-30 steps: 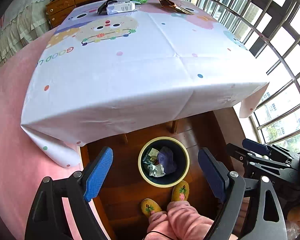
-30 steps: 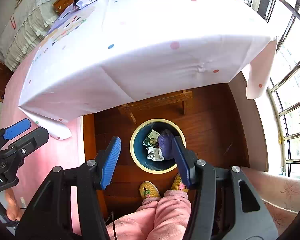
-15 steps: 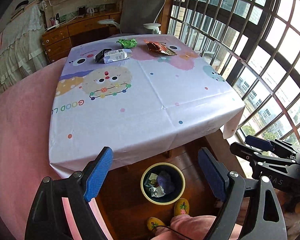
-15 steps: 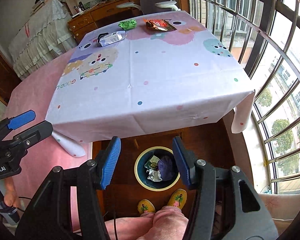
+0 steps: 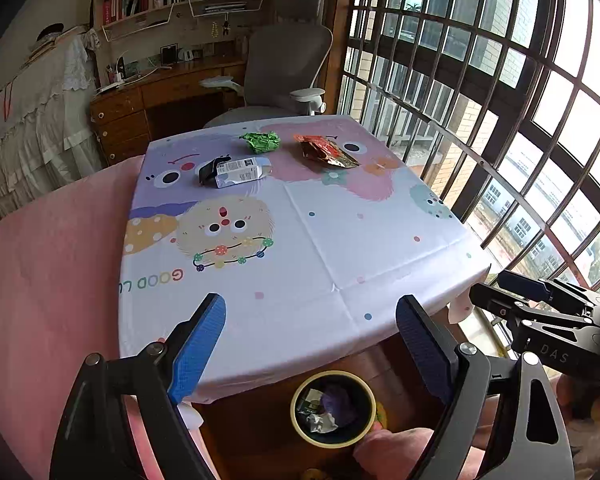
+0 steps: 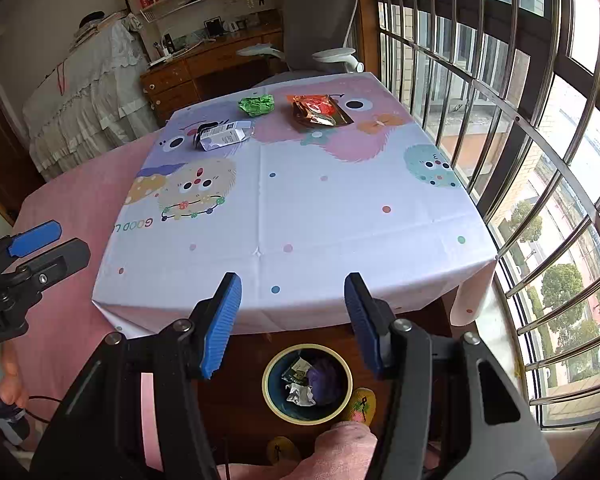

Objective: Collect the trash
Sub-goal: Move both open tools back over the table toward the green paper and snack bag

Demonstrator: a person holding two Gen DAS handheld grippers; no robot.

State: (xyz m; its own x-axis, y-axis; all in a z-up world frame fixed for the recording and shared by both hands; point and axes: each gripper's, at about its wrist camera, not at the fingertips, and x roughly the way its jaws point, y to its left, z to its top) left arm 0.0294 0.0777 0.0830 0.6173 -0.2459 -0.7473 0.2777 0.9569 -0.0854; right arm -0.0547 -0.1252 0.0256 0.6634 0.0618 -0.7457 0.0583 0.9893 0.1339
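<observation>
Both grippers sit at the near edge of the table, nothing between their fingers: left gripper (image 5: 310,344) spread wide, right gripper (image 6: 292,316) open a bit narrower. The trash is way over at the far side of the cartoon-print tablecloth (image 6: 300,208): a crumpled green wrapper (image 6: 256,105), a shiny foil snack bag (image 6: 318,114) to its right, and a flattened white carton (image 6: 222,135) to the left. A big stretch of smooth cloth lies between. The round yellow-rimmed bin (image 6: 307,384) sits on the wood floor below the near edge, with crumpled scraps inside.

Smooth printed tablecloth (image 6: 300,216), glossy foil wrapper (image 6: 318,114), perhaps cardboard carton (image 6: 222,136).
</observation>
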